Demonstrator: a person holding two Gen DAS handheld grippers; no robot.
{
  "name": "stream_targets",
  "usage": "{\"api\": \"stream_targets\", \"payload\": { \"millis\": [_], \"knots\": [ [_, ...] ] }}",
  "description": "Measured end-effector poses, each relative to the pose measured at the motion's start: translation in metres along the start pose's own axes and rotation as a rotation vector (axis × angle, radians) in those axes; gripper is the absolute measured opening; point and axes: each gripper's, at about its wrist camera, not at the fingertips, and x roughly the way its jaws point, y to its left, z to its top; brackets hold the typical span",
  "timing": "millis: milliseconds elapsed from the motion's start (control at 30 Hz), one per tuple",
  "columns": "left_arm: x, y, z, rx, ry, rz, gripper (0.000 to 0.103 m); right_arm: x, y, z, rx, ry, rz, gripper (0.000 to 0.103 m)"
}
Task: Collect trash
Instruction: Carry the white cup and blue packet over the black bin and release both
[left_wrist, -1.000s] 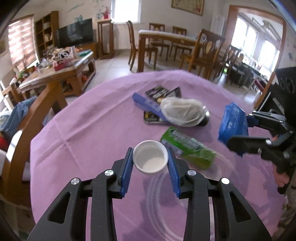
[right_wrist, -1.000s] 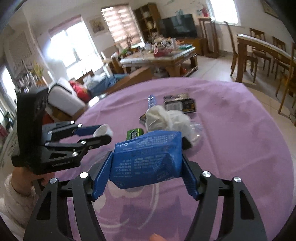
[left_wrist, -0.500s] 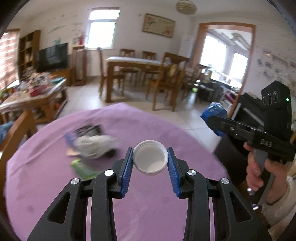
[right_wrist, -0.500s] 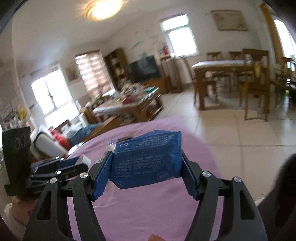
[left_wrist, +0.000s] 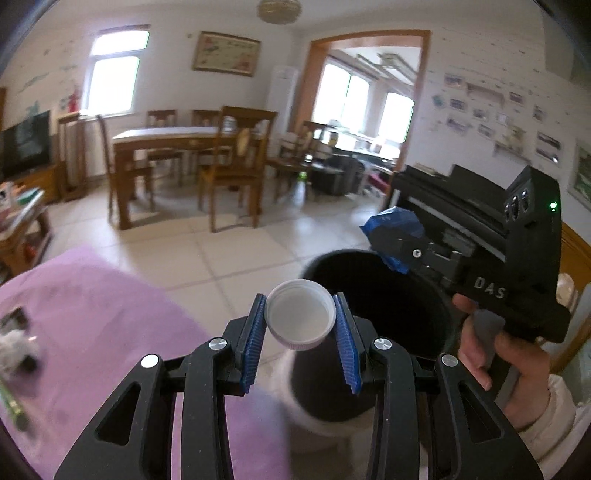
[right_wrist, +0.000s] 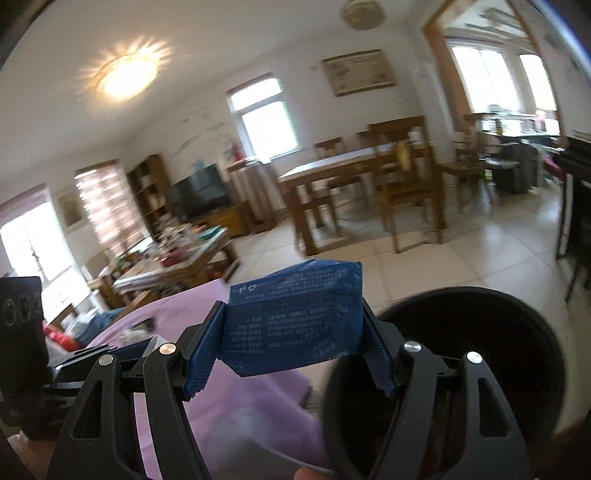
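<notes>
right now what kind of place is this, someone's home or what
Most likely a home's living and dining room: a wooden dining table with chairs, a television beside a bookshelf, and a black upright piano against a wall of photos.

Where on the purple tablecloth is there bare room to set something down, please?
The purple tablecloth is bare from its floor-side edge down to the left gripper, which holds the white lid. The far left edge is crowded: a crumpled wad and a green wrapper. Right of the cloth stands the black bin.
</notes>
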Motion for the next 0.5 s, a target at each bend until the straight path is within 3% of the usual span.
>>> {"api": "stream_targets", "payload": {
  "millis": [267, 500],
  "knots": [
    [0.063, -0.056, 0.006, 0.033, 0.033, -0.067, 0.037, -0.005, -0.066, -0.006, 0.074, 0.006, -0.115, 0.068],
    [0.109, -0.075, 0.007, 0.049, 0.078, -0.091, 0.037, -0.015, -0.096, -0.019, 0.122, 0.02, -0.154, 0.068]
  ]
}}
